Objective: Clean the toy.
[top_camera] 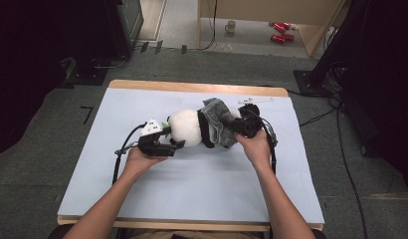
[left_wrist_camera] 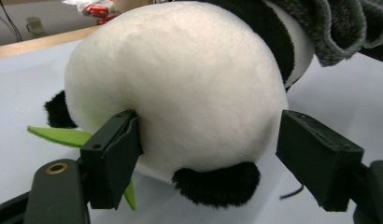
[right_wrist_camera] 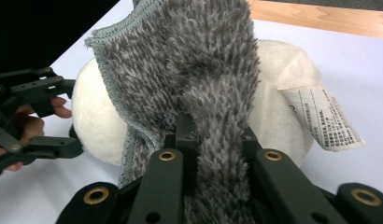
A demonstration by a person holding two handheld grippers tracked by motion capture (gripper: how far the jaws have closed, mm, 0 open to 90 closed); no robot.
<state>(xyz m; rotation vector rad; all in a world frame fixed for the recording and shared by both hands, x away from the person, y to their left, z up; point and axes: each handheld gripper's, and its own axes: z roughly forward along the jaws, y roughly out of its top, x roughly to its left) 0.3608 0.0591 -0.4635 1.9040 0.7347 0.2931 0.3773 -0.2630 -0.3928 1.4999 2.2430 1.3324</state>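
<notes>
A plush panda lies on its side in the middle of the pale blue table mat. A grey fuzzy cloth is wrapped over its right end. My left gripper stands open around the white head: one jaw rests against the plush, the other stands clear of it. A green felt leaf sticks out beside the head. My right gripper is shut on a fold of the grey cloth. A printed label hangs off the panda's body.
A thin white strip lies near the table's back edge. A mug and red items sit on the floor beyond. Cables trail on the carpet at the right. Bare mat stretches in front of the hands.
</notes>
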